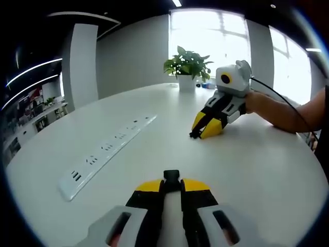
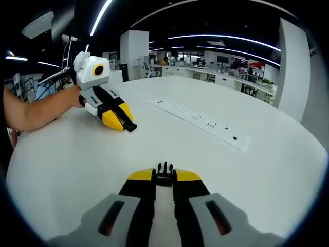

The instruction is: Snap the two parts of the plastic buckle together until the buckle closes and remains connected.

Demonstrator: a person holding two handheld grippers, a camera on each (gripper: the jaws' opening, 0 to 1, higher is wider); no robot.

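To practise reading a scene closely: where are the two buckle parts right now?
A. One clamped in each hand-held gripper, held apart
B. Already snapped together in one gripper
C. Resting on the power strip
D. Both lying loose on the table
A: the left hand-held gripper grips one black buckle part and the right hand-held gripper grips the pronged part, well apart over the white table.

A white table point(image 1: 267, 175) bears a power strip point(image 1: 105, 152) at 9 o'clock and a plant point(image 1: 186, 66) at 12, before bright windows point(image 1: 216, 36).
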